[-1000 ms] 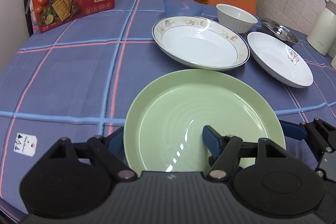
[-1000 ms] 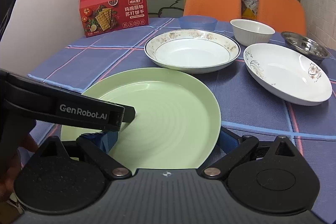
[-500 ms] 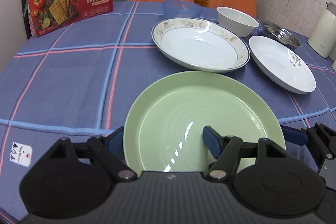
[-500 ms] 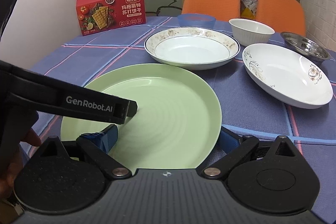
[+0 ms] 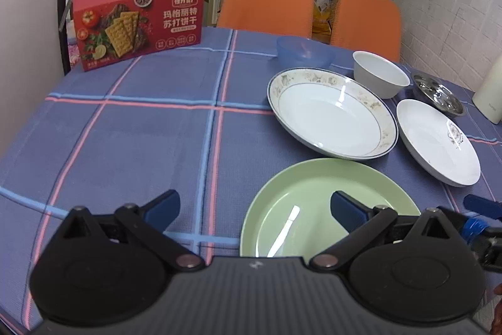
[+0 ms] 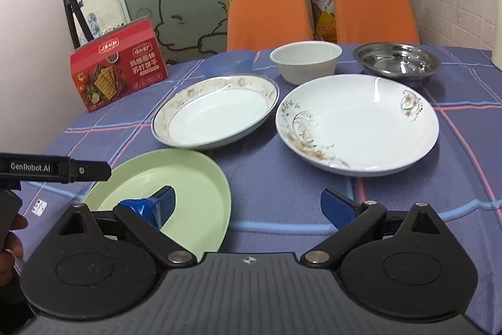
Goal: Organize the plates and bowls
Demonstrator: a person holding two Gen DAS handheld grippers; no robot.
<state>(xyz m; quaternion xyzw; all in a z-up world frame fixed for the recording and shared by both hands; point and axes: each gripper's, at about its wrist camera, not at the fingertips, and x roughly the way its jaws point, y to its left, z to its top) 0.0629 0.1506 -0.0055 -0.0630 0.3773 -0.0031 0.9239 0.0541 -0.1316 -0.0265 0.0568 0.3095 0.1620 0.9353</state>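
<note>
Your left hand-held gripper (image 5: 254, 206) has its jaws spread wide and grips nothing. Your right hand-held gripper (image 6: 249, 204) is likewise spread wide and grips nothing. Both point forward, level with each other, side by side. Part of your hand (image 6: 11, 237) shows at the left edge of the right wrist view.

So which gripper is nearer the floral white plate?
Right. The right gripper faces the floral white plate just ahead; the left gripper is farther left, beyond the green plate.
</note>
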